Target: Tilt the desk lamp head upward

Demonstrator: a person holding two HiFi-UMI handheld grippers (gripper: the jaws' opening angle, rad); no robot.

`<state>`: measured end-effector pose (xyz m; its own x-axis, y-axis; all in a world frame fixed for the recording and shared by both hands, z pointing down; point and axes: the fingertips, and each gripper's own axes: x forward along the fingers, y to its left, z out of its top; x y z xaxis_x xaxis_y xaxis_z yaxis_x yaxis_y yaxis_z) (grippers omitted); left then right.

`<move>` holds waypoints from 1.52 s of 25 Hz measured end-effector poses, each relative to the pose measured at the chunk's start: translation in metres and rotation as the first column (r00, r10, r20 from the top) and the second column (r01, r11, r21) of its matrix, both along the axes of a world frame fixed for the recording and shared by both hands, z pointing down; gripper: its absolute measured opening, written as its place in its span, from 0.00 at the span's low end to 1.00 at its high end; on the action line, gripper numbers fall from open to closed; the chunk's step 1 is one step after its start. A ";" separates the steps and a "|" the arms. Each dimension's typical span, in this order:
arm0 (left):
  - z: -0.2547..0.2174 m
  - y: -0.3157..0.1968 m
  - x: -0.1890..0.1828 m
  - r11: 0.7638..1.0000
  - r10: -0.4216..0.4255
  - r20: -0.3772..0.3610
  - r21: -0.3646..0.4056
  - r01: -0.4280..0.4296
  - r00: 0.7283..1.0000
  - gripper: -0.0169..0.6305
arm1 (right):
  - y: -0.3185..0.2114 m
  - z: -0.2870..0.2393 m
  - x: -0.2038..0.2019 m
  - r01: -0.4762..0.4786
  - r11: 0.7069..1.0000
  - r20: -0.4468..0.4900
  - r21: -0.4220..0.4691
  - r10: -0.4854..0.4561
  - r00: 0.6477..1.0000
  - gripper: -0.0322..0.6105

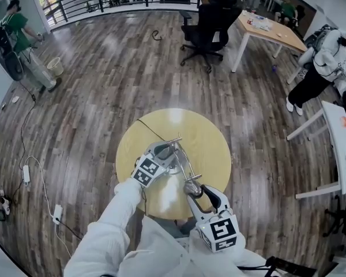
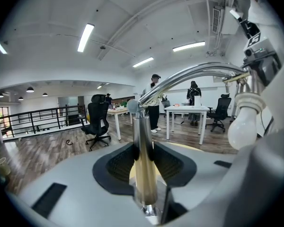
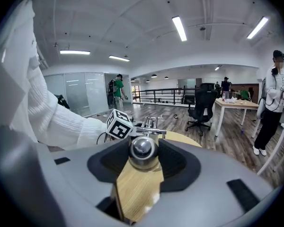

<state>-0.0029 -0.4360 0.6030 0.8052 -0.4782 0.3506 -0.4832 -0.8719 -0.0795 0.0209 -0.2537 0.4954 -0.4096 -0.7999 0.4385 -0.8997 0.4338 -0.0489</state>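
Right gripper [image 3: 143,161], closest to you: its jaws stand wide and are closed on the lamp head [image 3: 143,149], a polished chrome dome seated between the two black pads. Left gripper [image 2: 144,157]: clamped on the lamp's upright post [image 2: 145,186], which stands on the round wooden table [image 1: 214,136]. The curved chrome arm [image 2: 199,72] runs from the post's top to the head, and the bare bulb [image 2: 244,126] hangs just beside the left gripper's body.

Likely hazards as you tilt the head upward:
- The dome is smooth and rounded, so it could roll or slip out of the pads if your lift is not in line with the joint.
- A stiff joint would pass the load to the post. If your left grip yields, the lamp may tip or slide.
- The exposed bulb may strike the left gripper if the head swings sideways.
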 end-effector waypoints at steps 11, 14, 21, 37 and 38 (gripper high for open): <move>-0.004 0.002 0.000 1.000 -0.022 -0.001 -0.012 0.022 1.000 0.22 | -0.012 -0.044 -0.005 0.044 0.998 -0.008 0.047 -0.044 0.999 0.37; -0.002 0.001 -0.002 1.000 -0.020 -0.005 -0.005 0.020 1.000 0.22 | -0.015 -0.054 -0.006 0.056 0.997 -0.003 0.050 -0.056 0.998 0.36; -0.005 0.005 -0.004 0.999 -0.030 0.000 -0.032 0.030 1.000 0.22 | -0.027 -0.076 -0.011 0.091 0.994 -0.005 0.065 -0.091 0.996 0.36; -0.006 0.002 0.003 1.000 -0.017 -0.023 0.005 0.018 1.000 0.22 | -0.086 -0.148 -0.019 0.144 0.979 0.048 0.146 -0.152 0.987 0.35; -0.005 0.002 0.002 1.000 -0.017 -0.021 0.004 0.017 1.000 0.22 | -0.090 -0.151 -0.020 0.148 0.978 0.046 0.145 -0.156 0.987 0.35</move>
